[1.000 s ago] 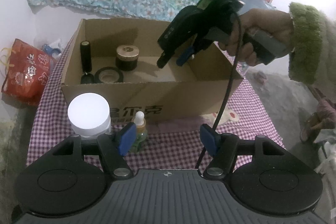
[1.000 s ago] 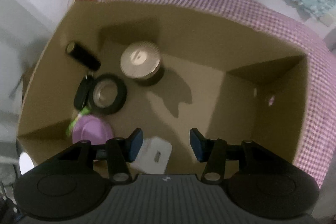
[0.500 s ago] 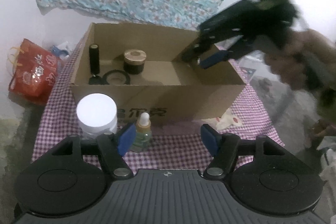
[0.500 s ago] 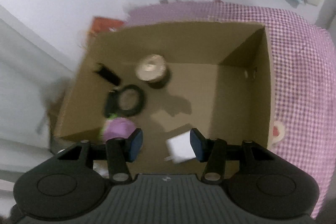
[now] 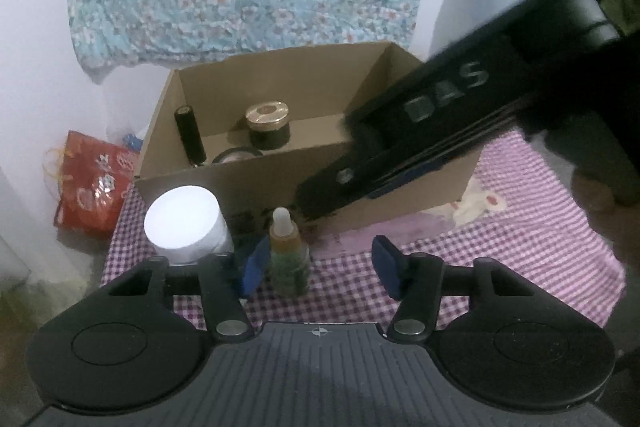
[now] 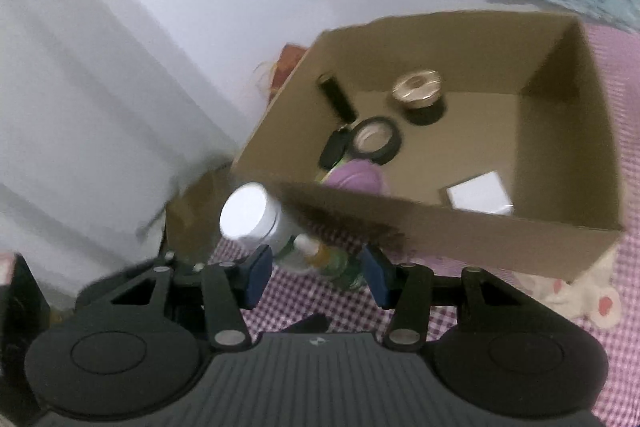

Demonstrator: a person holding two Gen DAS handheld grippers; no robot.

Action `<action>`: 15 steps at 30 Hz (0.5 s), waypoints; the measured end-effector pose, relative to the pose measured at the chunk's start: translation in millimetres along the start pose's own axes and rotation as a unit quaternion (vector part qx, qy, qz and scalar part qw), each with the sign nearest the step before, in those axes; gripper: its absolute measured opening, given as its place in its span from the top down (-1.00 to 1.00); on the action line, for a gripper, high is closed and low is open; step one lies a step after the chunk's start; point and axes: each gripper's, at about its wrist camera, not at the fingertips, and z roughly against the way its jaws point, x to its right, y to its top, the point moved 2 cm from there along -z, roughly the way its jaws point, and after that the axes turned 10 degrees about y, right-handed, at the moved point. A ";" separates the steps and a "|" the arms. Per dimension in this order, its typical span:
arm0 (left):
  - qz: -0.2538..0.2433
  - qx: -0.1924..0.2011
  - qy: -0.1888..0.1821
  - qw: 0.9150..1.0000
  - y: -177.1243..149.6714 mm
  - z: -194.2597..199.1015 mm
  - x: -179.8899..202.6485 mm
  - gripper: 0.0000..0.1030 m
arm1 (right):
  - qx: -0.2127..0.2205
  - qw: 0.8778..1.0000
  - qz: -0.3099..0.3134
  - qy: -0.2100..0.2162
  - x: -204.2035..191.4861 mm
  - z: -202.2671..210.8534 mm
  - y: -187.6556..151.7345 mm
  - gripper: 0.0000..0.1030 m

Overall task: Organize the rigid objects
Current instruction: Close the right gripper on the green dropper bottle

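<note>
L gripper: jaws closing, dropper bottle upright between them, hard by the L pad, clear gap to the R pad; not clamped yet. Bottle stands on cloth just in front of box, beside white jar. R gripper: jaws apart, empty, bottle beyond tips. L is nearer. Judgement: bottle next into box.

A purple-checked surface carries an open cardboard box, and just in front of it stand a white-lidded jar and a dropper bottle.
</note>
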 end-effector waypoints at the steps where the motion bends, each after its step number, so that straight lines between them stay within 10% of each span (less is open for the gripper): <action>1: -0.003 0.001 0.005 1.000 -2.8 -1.8 1.5 -0.06 | -0.004 1.000 0.012 0.001 -2.4 -4.1 -0.2 -0.01; 15: -0.003 -0.006 0.023 1.000 -19.2 -35.0 1.4 0.04 | -0.056 0.989 0.137 -0.023 -9.9 -58.6 -1.5 0.18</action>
